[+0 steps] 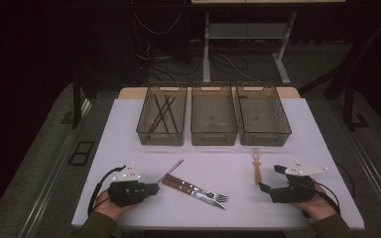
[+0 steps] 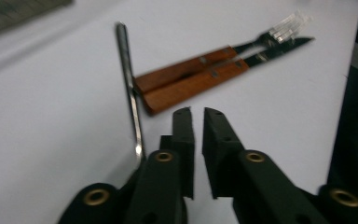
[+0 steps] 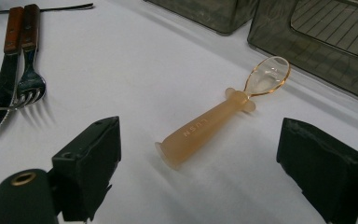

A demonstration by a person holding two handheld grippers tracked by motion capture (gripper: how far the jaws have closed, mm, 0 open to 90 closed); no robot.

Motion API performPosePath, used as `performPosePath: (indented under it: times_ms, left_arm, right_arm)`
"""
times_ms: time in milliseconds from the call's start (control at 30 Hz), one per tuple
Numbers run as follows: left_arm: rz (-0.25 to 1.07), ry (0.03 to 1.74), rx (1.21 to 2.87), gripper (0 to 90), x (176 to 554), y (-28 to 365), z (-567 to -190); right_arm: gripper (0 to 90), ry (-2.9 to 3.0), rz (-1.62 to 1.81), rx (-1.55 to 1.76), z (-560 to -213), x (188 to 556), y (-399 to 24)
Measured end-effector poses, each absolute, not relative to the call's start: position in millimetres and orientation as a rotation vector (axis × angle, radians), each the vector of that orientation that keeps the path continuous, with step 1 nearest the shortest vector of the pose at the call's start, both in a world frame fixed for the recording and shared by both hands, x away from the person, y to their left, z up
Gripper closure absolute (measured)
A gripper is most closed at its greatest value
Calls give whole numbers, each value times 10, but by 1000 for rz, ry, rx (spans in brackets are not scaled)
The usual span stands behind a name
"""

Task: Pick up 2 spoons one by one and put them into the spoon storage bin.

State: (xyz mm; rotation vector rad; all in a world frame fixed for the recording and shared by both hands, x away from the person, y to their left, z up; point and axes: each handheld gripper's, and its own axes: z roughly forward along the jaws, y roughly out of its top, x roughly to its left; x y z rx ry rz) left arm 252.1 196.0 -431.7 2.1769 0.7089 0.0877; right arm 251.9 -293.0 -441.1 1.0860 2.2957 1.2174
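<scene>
My left gripper [image 1: 156, 188] [image 2: 196, 112] rests at the table's front left, its jaws shut with nothing between them. A thin metal stick [image 1: 171, 170] [image 2: 129, 88] lies just off its left jaw. Beyond it a wood-handled fork [image 2: 191, 65] and knife [image 2: 200, 86] lie side by side [image 1: 193, 191]. At the front right my right gripper [image 1: 270, 177] [image 3: 198, 128] stands open. An amber baby spoon [image 1: 256, 166] [image 3: 209, 123] lies flat ahead of its jaws, bowl pointing away, untouched.
Three wire-lined bins stand in a row at the back of the white table [image 1: 129, 129]: the left one [image 1: 159, 136] holds dark chopsticks [image 1: 162, 113], and beside it stand the middle [image 1: 214, 136] and right [image 1: 267, 137] ones. The floor beyond is dark, with desk legs and cables.
</scene>
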Motion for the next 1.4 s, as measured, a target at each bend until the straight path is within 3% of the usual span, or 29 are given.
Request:
performPosePath:
  times_ms: [367, 567, 1167, 1400]
  left_arm:
    - [54, 760, 2310, 891, 2485, 1938, -4394]
    - [111, 755, 2337, 891, 2497, 1954, -4376]
    - [254, 844, 2330, 891, 2658, 2115, -4367]
    - [217, 834, 2299, 891, 2682, 2143, -4372]
  right_arm:
    - [138, 2294, 1217, 1088, -4410, 2517, -2932]
    - [137, 2293, 1216, 1087, -4409, 2517, -2933]
    - [138, 2301, 1213, 1079, -4410, 2523, -2924]
    - [138, 2301, 1215, 1080, -4407, 2521, -2923]
